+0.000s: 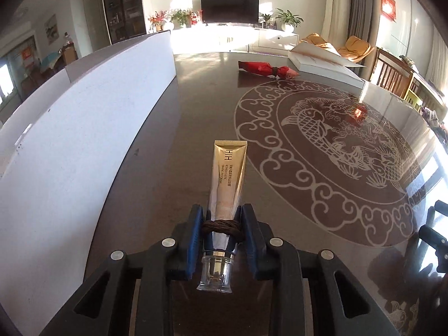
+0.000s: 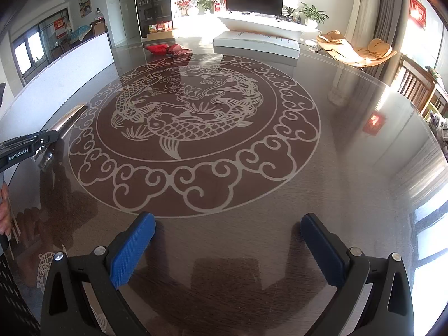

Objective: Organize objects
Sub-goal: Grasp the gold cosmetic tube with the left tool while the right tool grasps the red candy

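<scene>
My left gripper (image 1: pixel 222 218) is shut on a gold cream tube (image 1: pixel 228 173) with a clear cap and a brown twisted tie around its neck. The tube points away from me, held just above the dark table. In the right wrist view the left gripper and the tube (image 2: pixel 65 121) show at the far left. A red tube (image 1: pixel 266 70) with a brown tie lies at the far side of the table; it also shows in the right wrist view (image 2: pixel 168 49). My right gripper (image 2: pixel 228 229) is open and empty above the table's near part.
The dark glossy table (image 2: pixel 350 168) bears a large round fish pattern. A long white box (image 1: pixel 84 128) stands along the left side. An open white box (image 1: pixel 324 64) sits at the far right; it also shows in the right wrist view (image 2: pixel 256 43). Chairs stand beyond the right edge.
</scene>
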The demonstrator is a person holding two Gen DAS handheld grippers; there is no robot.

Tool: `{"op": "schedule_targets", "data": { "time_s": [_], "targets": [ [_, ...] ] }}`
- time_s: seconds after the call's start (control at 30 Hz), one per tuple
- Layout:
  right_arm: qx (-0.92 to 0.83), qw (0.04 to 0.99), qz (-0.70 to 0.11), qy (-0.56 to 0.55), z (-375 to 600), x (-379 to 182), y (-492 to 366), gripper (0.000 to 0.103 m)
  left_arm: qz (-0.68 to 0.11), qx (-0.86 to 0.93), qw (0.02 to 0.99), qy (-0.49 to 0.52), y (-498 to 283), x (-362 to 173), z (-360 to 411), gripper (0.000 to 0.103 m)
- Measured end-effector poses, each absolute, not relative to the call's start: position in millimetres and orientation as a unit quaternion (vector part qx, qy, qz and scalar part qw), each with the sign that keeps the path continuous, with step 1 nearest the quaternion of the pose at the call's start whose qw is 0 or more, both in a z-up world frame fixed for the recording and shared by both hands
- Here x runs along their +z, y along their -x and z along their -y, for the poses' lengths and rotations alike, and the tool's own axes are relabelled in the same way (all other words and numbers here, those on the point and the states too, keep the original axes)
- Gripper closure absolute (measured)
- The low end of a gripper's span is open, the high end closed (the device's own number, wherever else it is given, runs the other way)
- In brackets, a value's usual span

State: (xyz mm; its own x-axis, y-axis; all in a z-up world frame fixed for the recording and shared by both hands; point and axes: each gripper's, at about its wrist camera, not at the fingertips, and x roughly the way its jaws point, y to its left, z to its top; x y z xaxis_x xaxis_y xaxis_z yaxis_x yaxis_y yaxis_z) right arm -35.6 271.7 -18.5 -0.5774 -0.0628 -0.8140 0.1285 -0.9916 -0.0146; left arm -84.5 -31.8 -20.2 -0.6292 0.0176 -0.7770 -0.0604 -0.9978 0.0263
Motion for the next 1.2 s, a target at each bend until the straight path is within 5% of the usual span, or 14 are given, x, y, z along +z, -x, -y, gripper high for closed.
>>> {"op": "schedule_targets", "data": {
  "time_s": [0.1,0.17,0.3,0.6,0.97,1.2],
  "targets": [
    [-0.887,0.054,-0.036,-0.456,-272,-19,36,0.0,-0.029,0.902,0.007,0.43,83,-21,37,0.054],
    [-0.887,0.054,-0.036,-0.456,-272,-19,36,0.0,-0.003,0.895,0.008,0.445,86,-25,46,0.02],
    [-0.887,0.054,-0.036,-0.457,-272,-19,36,0.0,-0.019,0.888,0.022,0.459,88,-30,40,0.001],
    [-0.881,0.079,-0.047,-0.463,-268,-18,48,0.0,-0.016,0.887,0.023,0.461,87,-30,39,0.0],
    [-0.841,0.227,-0.132,-0.472,-201,-19,228,0.0,-0.015,0.887,0.023,0.461,87,-30,40,0.0],
    [-0.852,0.207,-0.13,-0.463,-153,-18,319,0.0,-0.014,0.887,0.025,0.461,87,-30,40,0.0]
  ]
}}
